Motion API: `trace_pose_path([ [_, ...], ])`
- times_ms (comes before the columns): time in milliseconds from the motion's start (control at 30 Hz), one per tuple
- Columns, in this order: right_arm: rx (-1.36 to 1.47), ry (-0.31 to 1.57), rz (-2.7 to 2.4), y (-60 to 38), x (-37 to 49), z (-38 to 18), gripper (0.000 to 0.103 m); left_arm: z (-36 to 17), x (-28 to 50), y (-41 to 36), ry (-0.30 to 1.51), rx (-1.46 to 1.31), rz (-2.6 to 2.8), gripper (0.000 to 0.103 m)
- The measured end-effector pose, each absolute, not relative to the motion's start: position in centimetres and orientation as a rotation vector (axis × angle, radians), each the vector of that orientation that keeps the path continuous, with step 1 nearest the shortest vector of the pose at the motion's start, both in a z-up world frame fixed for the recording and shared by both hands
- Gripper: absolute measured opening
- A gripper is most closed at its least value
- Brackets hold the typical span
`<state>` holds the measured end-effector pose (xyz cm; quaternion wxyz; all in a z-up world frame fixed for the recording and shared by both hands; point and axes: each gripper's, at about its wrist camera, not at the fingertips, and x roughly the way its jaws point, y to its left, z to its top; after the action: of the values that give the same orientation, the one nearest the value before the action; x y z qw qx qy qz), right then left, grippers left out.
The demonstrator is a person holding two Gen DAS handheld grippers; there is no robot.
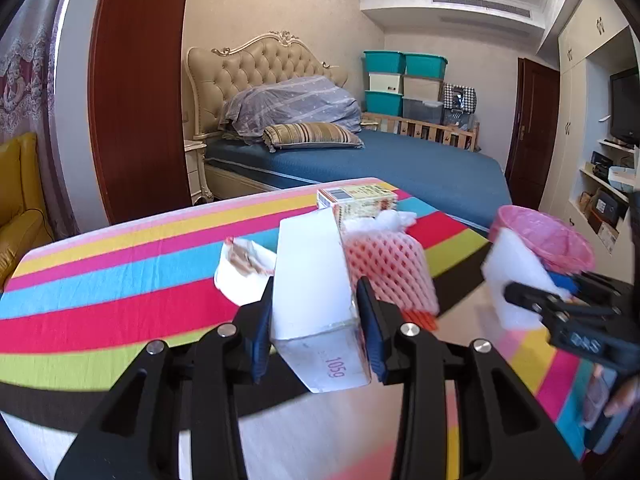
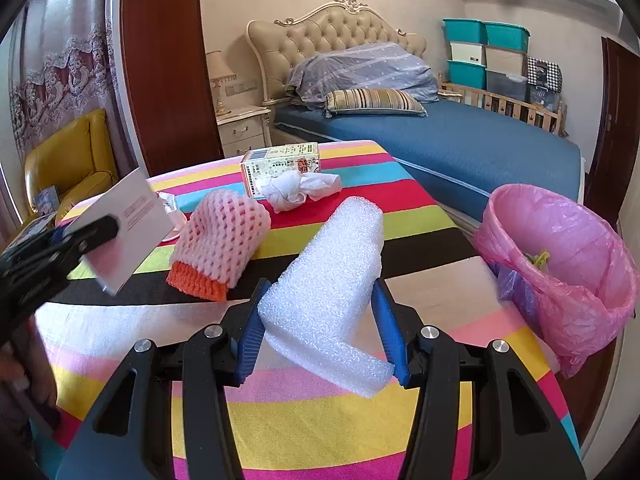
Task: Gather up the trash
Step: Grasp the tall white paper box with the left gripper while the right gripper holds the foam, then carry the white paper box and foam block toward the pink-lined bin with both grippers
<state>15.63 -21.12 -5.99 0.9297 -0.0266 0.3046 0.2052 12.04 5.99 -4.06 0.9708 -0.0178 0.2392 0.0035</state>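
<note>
On the counter: a rainbow-striped cloth covers the counter point(image 2: 320, 420); a pink foam fruit net with an orange cuff point(image 2: 220, 240), a knotted white tissue wad point(image 2: 296, 190), a printed cardboard carton point(image 2: 280, 162) and a torn white paper cup point(image 1: 240, 276) lie there as uncollected trash.
Left claw: the left claw point(image 1: 316, 332) is clamped on a long white rectangular box point(image 1: 312, 280) marked 105g, held above the cloth.
Right claw: the right claw point(image 2: 320, 328) pinches a bent strip of white bubbly packing foam point(image 2: 332, 272), also off the cloth.
Bin: a round bin lined with a pink plastic bag point(image 2: 560, 264) stands just off the counter's right edge, with something green inside.
Risk, foam: the foam looks soft and springy, so a squeeze near its bend could let it twist or slide out before it is over the bin.
Risk, box: the box looks smooth-sided and sticks far forward of the blue pads point(image 1: 370, 320); I judge a quick swing could lever it loose, or its far end could knock the fruit net or cup.
Risk, crossing: the bin lies on the right, so the left load must pass the right claw's path; the two could collide.
Risk, liner: the loose bag rim could be snagged or dragged inward by a low release.
</note>
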Motion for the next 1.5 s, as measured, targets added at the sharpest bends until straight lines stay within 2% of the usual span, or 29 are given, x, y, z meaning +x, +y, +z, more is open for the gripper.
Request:
trace_pose_path([
  [367,-0.048,0.627,0.415,-21.2,15.6,-5.9,0.049,-4.1,9.1,2.6,0.443,0.067,0.011,0.038],
  [1200,-0.045,0.553,0.429,-21.8,14.1,-5.1,0.049,-4.4,8.4,1.3,0.430,0.132,0.054,0.038],
  [1500,-0.002,0.510,0.433,-25.8,12.2,-3.2,0.049,-4.0,7.4,-0.1,0.438,0.118,0.000,0.038],
])
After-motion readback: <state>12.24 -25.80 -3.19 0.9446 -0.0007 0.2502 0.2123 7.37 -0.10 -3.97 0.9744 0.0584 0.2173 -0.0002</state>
